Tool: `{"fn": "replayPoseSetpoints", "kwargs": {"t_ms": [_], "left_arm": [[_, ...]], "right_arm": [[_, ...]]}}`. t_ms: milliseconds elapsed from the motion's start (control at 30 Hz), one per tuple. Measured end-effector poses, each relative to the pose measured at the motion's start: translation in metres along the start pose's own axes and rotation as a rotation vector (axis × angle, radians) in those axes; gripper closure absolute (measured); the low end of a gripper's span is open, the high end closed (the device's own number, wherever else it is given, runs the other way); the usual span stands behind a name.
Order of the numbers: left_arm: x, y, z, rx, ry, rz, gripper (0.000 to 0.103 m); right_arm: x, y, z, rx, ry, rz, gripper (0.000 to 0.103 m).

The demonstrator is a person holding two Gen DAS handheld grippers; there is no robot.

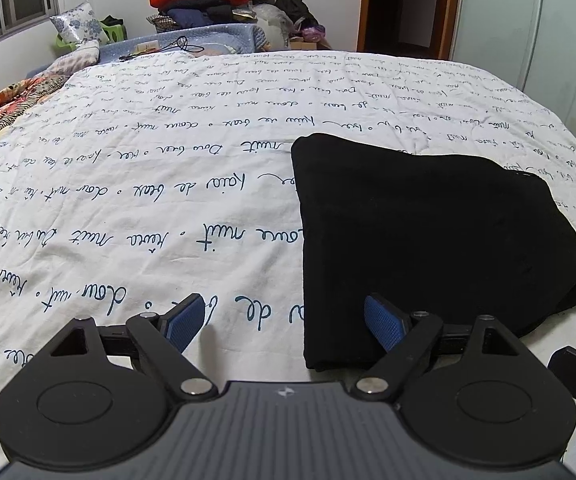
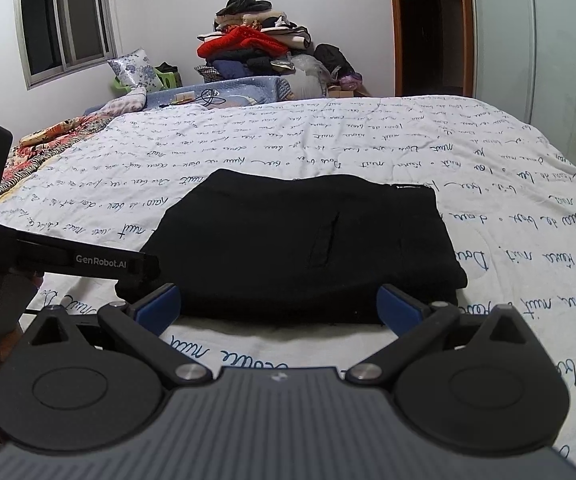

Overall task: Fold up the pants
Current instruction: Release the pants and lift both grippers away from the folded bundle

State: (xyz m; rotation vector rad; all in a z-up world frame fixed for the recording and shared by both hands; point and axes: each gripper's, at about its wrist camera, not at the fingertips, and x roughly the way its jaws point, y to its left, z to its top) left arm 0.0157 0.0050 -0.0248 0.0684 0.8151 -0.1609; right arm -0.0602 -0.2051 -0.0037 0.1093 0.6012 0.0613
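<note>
Pants (image 2: 300, 240) lie folded into a thick black bundle on the bed (image 2: 368, 140), flat on a white quilt printed with lines of blue handwriting. Seen from my right wrist, the bundle sits dead centre, its near folded edge running straight across just beyond my fingertips; a pocket slit shows on its top face. My right hand-held gripper (image 2: 279, 306) has its jaws spread wide, the blue pads apart at either end of that near edge, with nothing pinched between them. At 9 o'clock in this view the body of my left hand-held gripper (image 2: 99, 262) reaches in toward the bundle's left corner; I cannot tell whether it touches the cloth.

From my left wrist, the pants fill the area from 1 to 4 o'clock, and my left hand-held gripper is likewise spread, gripping nothing. Its right pad (image 1: 384, 322) shows in front of the bundle's near left corner, while the left pad (image 1: 183, 320) is over bare quilt.

At 12 o'clock beyond the bed, a pile of clothes (image 2: 251, 48) with a red garment near the top stands against the wall. A patterned orange blanket (image 1: 3, 116) lies at 10 o'clock along the bed's left edge.
</note>
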Motion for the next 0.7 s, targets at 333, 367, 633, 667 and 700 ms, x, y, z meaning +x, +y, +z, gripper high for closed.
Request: {"fn": "replayPoseSetpoints", "kwargs": {"t_ms": [333,367,633,667,700], "left_arm": [[0.0,0.002,0.0,0.001,-0.004,0.01,0.016],[0.0,0.002,0.0,0.004,-0.006,0.01,0.016],[-0.018,0.015,-0.002,-0.014,-0.15,0.086,0.015],[-0.02,0.021,-0.001,-0.034,-0.156,0.104,0.015],[-0.02,0.03,0.001,-0.066,-0.155,0.118,0.015]], "right_arm": [[0.002,0.0,0.0,0.0,0.005,0.005,0.0],[0.002,-0.001,0.0,0.001,0.006,0.005,0.0],[0.002,0.0,-0.002,-0.006,0.002,0.023,0.0],[0.003,0.0,-0.002,-0.008,0.003,0.027,0.0],[0.003,0.001,-0.002,-0.012,0.003,0.033,0.0]]}}
